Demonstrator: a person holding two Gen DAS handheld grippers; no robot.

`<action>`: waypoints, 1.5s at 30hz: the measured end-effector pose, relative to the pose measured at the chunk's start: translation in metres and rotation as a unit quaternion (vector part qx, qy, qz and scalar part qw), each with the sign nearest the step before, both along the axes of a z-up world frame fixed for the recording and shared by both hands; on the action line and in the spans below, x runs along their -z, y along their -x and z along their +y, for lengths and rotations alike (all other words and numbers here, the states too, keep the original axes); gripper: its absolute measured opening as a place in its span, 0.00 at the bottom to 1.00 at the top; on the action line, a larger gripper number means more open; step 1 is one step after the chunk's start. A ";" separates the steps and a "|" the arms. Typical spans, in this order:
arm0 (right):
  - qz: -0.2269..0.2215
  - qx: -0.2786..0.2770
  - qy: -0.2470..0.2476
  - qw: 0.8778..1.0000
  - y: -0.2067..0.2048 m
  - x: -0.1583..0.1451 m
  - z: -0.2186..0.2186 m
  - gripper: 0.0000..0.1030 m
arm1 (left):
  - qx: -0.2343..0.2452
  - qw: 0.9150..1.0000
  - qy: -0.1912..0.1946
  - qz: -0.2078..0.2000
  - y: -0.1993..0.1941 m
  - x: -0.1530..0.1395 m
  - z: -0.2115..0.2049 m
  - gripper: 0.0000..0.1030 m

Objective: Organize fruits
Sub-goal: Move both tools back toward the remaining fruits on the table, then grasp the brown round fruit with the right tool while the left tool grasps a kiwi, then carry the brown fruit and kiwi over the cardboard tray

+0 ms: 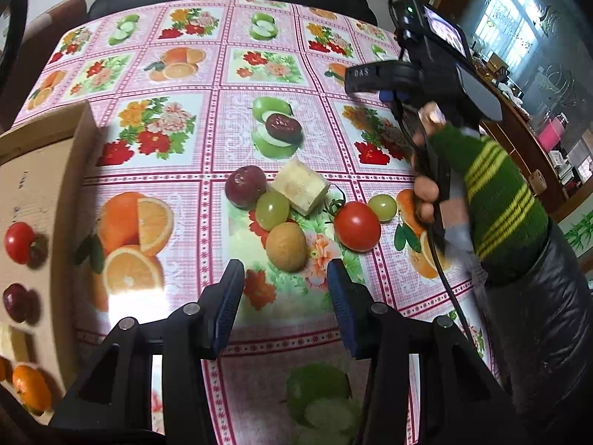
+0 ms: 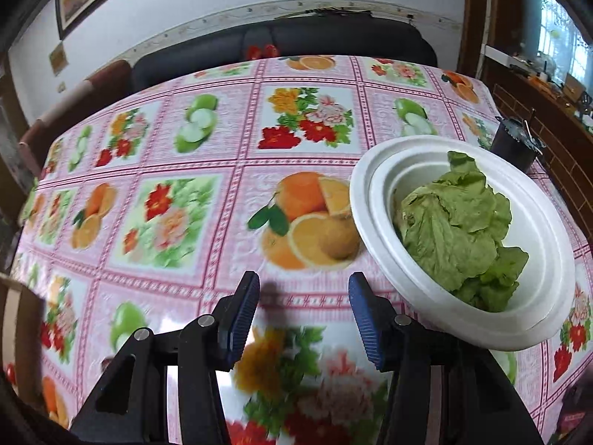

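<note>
In the left wrist view a cluster of fruit lies on the flowered tablecloth (image 1: 207, 141): a purple plum (image 1: 245, 186), a green grape (image 1: 272, 209), a pale yellow chunk (image 1: 302, 185), a brownish round fruit (image 1: 286, 246), a red tomato (image 1: 357, 225) and a second grape (image 1: 383, 205). A dark date (image 1: 283, 126) lies farther back. My left gripper (image 1: 285, 270) is open, its tips just short of the brownish fruit and not touching it. My right gripper (image 2: 304, 285) is open and empty over bare cloth, left of a white plate (image 2: 363, 185).
A cardboard box (image 1: 40, 185) at the left holds a tomato (image 1: 18, 243), a dark plum (image 1: 15, 302) and an orange (image 1: 31, 389). The white plate carries lettuce leaves (image 2: 459, 230). A dark cup (image 2: 515, 144) stands behind it. A green-sleeved hand (image 1: 493, 200) holds the right gripper's handle.
</note>
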State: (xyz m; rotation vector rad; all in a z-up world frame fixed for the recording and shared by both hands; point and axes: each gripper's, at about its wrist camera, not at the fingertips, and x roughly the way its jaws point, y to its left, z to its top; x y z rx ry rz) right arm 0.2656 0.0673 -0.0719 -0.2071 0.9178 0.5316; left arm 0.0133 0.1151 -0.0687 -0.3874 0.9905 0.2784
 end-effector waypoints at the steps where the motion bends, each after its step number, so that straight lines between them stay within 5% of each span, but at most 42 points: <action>1: -0.002 0.004 0.004 1.000 -0.003 0.001 0.001 0.51 | 0.000 1.000 0.001 0.001 -0.002 0.001 0.000 0.43; 8: 0.000 0.017 0.002 1.000 -0.029 0.004 0.005 0.51 | 0.004 1.000 -0.018 0.003 -0.016 0.008 -0.004 0.42; 11: 0.000 0.013 -0.002 1.000 -0.034 0.006 0.007 0.50 | 0.011 0.999 -0.033 0.002 -0.019 0.008 -0.007 0.30; 13: -0.001 0.011 0.000 1.000 -0.034 0.006 0.009 0.45 | 0.014 0.999 -0.036 0.000 -0.018 0.009 -0.008 0.22; 15: 0.001 0.006 -0.006 1.000 -0.033 0.005 0.008 0.27 | 0.017 0.999 -0.032 -0.004 -0.017 0.009 -0.007 0.20; 18: 0.004 -0.005 -0.013 1.000 -0.026 0.004 0.005 0.26 | 0.020 0.999 -0.024 -0.011 -0.012 0.009 -0.006 0.20; 31: 0.043 -0.058 -0.070 0.995 0.058 -0.006 -0.049 0.26 | 0.003 0.999 0.012 -0.038 0.022 -0.004 0.009 0.20; 45: 0.052 -0.117 -0.133 0.983 0.172 -0.047 -0.094 0.26 | -0.016 0.999 -0.011 -0.051 0.046 -0.027 0.002 0.21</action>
